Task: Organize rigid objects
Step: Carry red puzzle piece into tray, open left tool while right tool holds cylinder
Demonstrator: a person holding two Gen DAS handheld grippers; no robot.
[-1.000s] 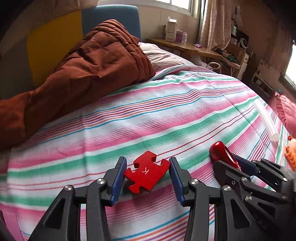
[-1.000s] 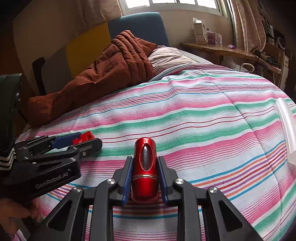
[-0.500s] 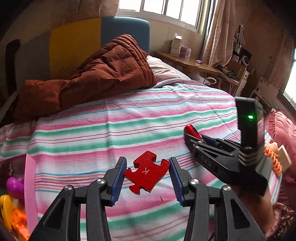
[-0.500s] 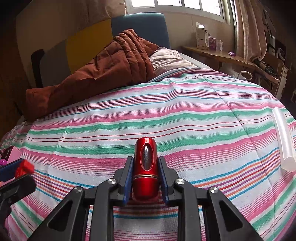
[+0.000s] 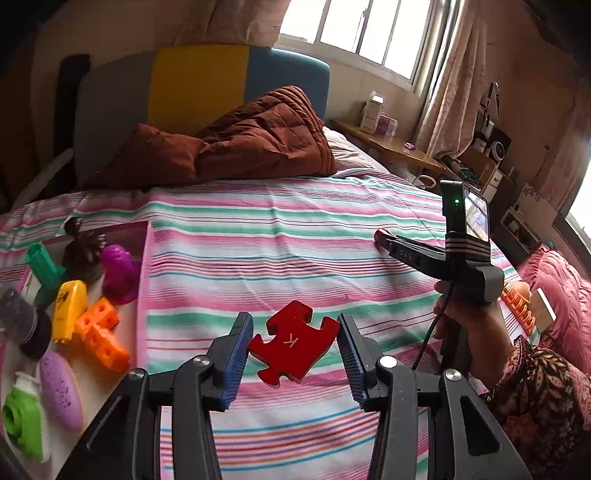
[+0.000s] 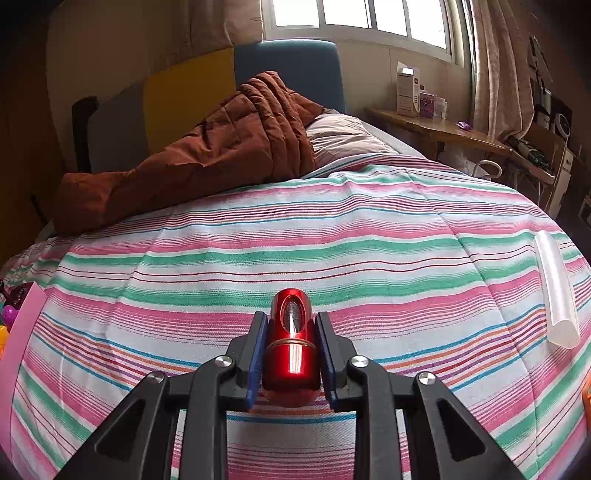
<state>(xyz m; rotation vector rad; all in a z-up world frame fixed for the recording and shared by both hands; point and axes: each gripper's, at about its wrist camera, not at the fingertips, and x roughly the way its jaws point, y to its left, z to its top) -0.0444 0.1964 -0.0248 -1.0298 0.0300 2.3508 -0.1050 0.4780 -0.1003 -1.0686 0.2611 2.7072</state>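
It was a bedroom in a home: a bed (image 6: pixel 332 229) under a striped sheet, a rumpled brown quilt (image 6: pixel 221 155) and a pillow (image 6: pixel 343 140) at its head edge, curtained windows (image 6: pixel 354 14), and beside it a wooden shelf (image 6: pixel 436 129) with what looked like small boxes.

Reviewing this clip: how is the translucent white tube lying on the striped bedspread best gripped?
Grip the translucent white plastic tube across its middle, coming from above with the hand-held gripper's fingers straddling its width. It lies flat and alone on the striped bedspread, long and round, so a mid-length pinch should stay balanced.
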